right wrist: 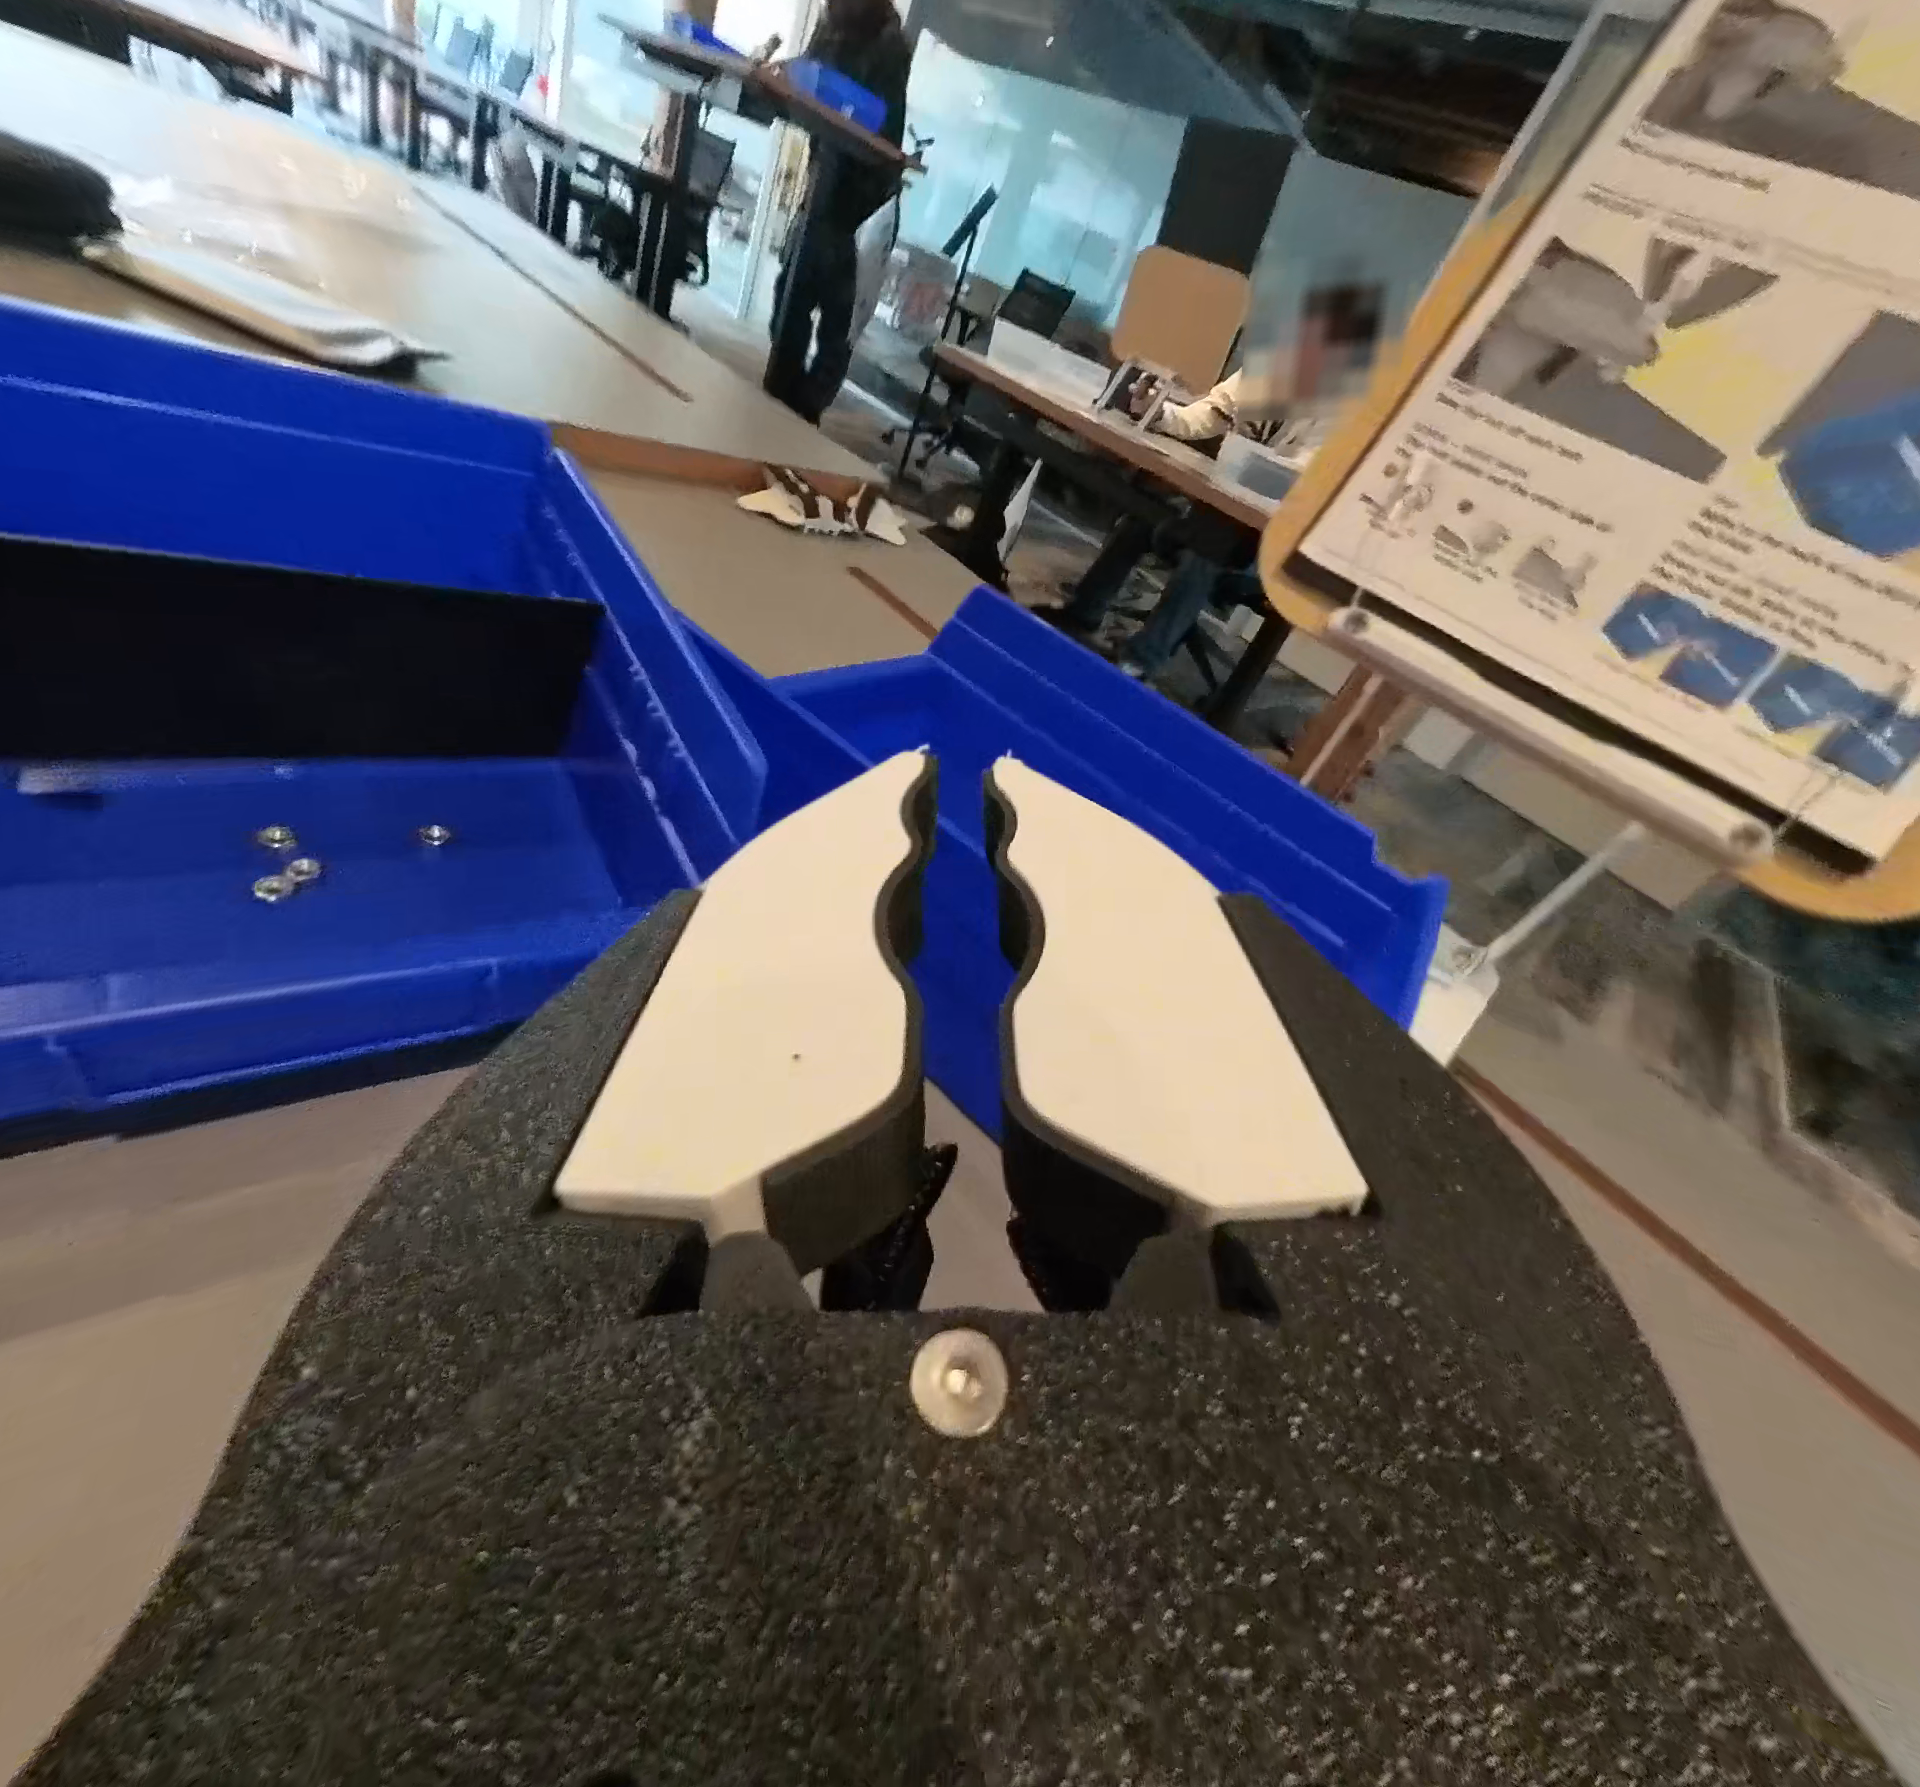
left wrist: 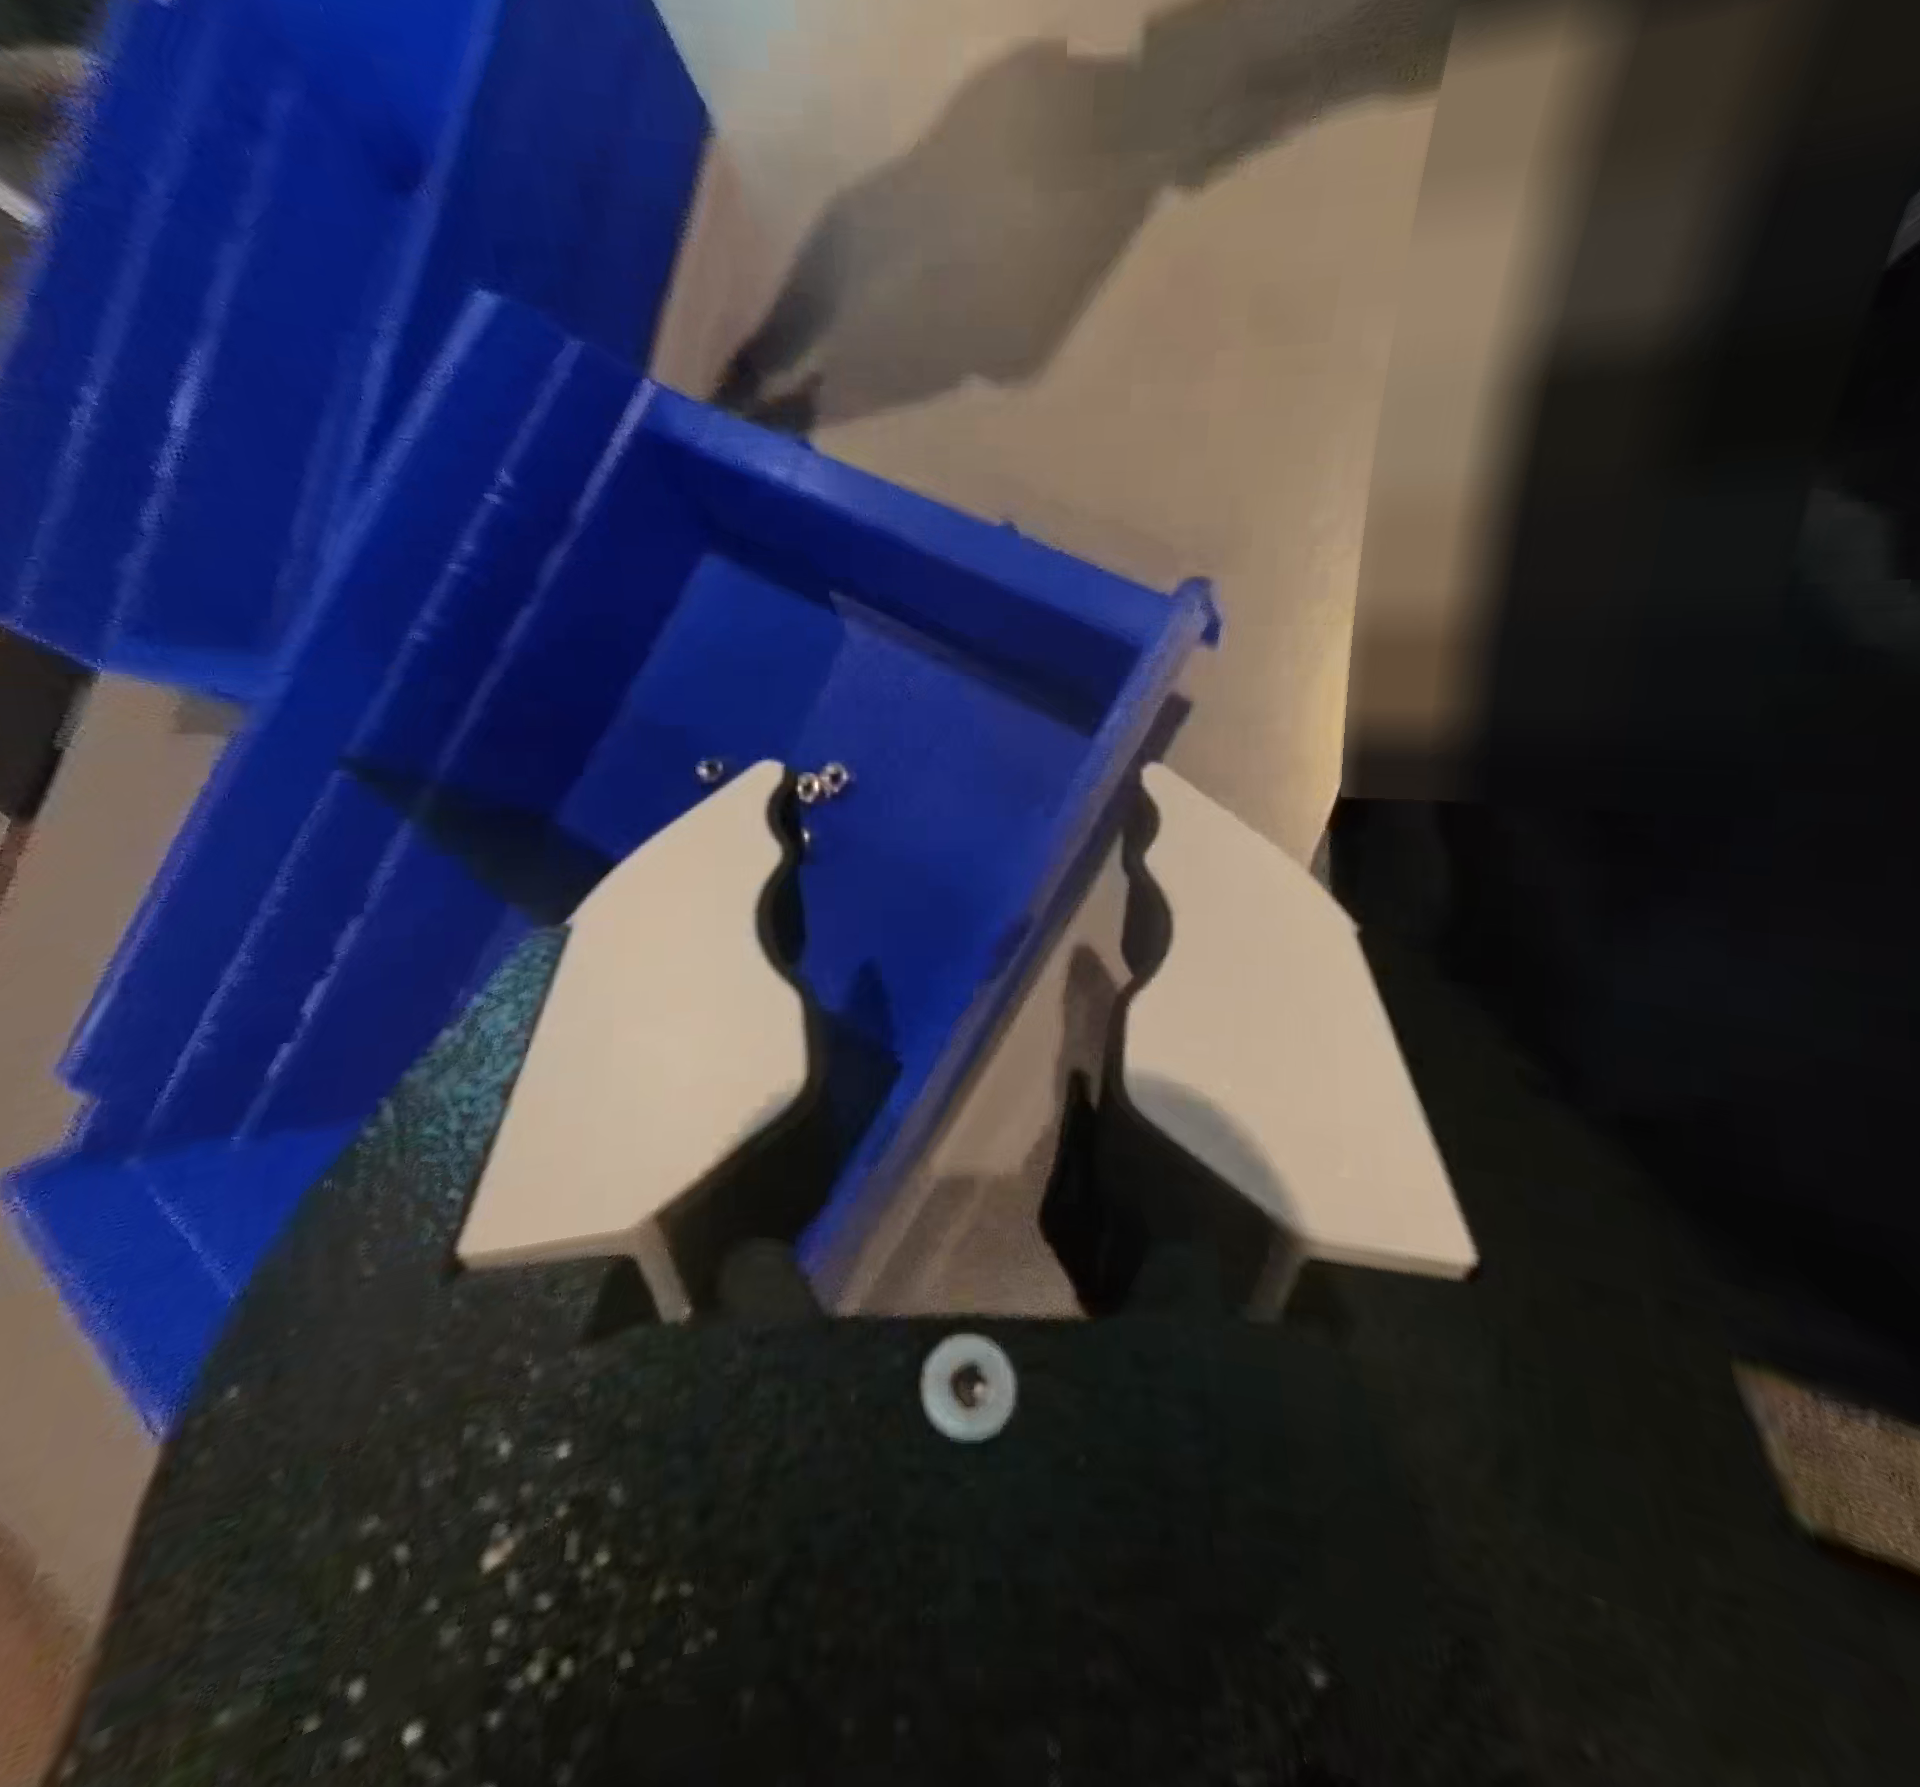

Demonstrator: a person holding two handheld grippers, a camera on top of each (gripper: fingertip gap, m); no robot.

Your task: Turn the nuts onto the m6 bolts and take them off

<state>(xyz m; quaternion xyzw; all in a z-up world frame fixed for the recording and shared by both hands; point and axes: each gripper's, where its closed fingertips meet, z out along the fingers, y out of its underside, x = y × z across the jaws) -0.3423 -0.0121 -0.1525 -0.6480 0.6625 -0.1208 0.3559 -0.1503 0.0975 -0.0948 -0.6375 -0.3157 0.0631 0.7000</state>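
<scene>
Several small silver nuts lie on the floor of a blue bin. My left gripper is open above this bin, and the bin's right wall runs up between its two fingers. The left fingertip hangs just beside the nuts. In the right wrist view the same nuts lie in the large blue bin, in front of a black divider. My right gripper is empty, its jaws almost together, low over the table in front of a smaller blue bin. No bolts are visible.
A second blue bin shows blurred at the upper left of the left wrist view. An instruction board on a stand stands at the right. The grey table runs back to other tables and people in the background. Spacing between my two grippers at the tips: around 25 centimeters.
</scene>
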